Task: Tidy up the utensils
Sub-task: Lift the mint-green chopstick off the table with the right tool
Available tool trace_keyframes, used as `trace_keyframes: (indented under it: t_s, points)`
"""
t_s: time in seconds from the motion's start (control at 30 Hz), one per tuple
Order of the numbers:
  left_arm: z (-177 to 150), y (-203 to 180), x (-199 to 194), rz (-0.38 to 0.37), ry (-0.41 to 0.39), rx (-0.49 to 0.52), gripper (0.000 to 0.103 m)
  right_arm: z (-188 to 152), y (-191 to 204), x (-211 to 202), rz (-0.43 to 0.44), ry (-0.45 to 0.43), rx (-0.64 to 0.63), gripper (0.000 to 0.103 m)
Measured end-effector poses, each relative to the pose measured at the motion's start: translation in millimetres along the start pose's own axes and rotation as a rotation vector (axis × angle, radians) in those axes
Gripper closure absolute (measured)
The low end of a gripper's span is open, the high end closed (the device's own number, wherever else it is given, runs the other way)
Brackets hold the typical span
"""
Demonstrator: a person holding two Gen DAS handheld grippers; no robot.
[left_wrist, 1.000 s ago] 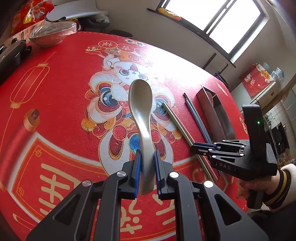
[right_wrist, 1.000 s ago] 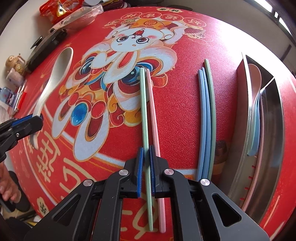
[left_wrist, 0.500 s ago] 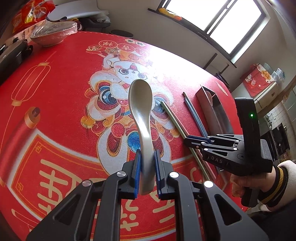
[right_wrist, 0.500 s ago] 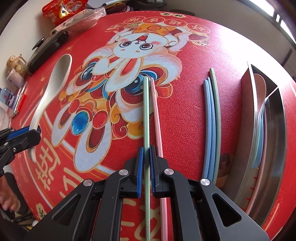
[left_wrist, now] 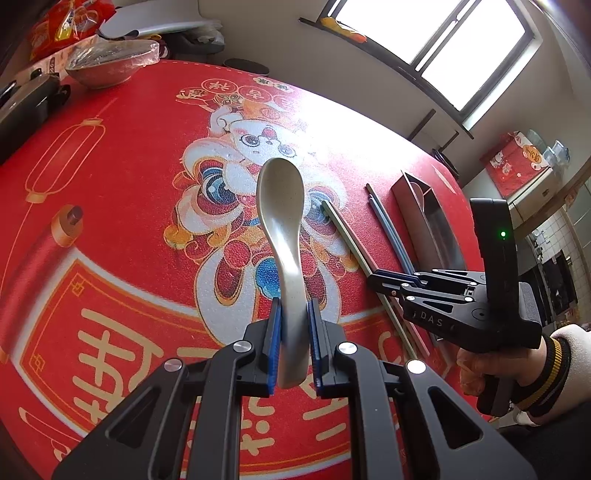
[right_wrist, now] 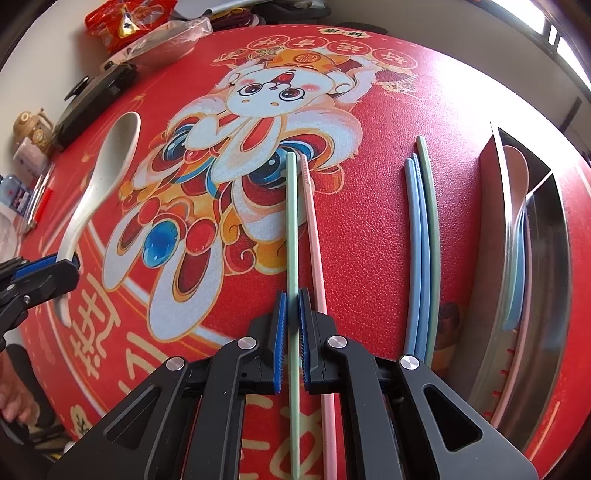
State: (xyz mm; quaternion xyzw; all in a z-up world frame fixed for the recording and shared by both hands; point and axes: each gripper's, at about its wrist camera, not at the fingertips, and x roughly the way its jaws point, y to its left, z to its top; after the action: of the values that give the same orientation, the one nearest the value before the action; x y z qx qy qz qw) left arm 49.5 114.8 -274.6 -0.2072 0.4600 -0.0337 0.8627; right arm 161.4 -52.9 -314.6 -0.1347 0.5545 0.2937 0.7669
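My left gripper (left_wrist: 293, 332) is shut on the handle of a white ceramic spoon (left_wrist: 280, 206), whose bowl points away over the red tablecloth. In the right wrist view the same spoon (right_wrist: 107, 177) and left gripper (right_wrist: 55, 266) show at the left. My right gripper (right_wrist: 291, 321) is shut on a green chopstick (right_wrist: 291, 221). A pink chopstick (right_wrist: 312, 229) lies on the cloth just to its right. Two blue chopsticks (right_wrist: 415, 251) and another green chopstick (right_wrist: 430, 221) lie further right. A steel tray (right_wrist: 546, 295) at the right edge holds a pink spoon and several pastel pieces.
A bowl covered in plastic wrap (left_wrist: 110, 62), a black case (left_wrist: 26, 107) and a red snack bag (left_wrist: 66, 26) sit at the far left of the round table. A hand in a striped cuff (left_wrist: 554, 362) holds the right gripper (left_wrist: 376, 282).
The right gripper has shifted slightly with the green chopstick in it. The left gripper and the spoon stay as they were.
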Motion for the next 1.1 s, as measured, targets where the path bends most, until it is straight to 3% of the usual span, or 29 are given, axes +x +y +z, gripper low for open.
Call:
trace_keyframes:
  t_s: [0.2, 0.57, 0.93, 1.1]
  points:
    - [0.9, -2.3, -0.9, 0.001, -0.004, 0.0, 0.09, -7.3, -2.8, -8.5, 0.068, -0.011, 0.057, 0.097]
    - [5.3, -22.0, 3.5, -0.008, 0.004, 0.04, 0.09, -7.5, -28.6, -49.6, 0.18, -0.132, 0.181, 0.097]
    - [10.8, -45.4, 10.5, -0.03, 0.013, 0.083, 0.09, -11.4, -59.4, -92.9, 0.176, -0.26, 0.26, 0.097]
    - [12.3, -57.1, 14.5, -0.049, 0.015, 0.103, 0.09, -15.3, -97.0, -116.4, 0.132, -0.325, 0.356, 0.097]
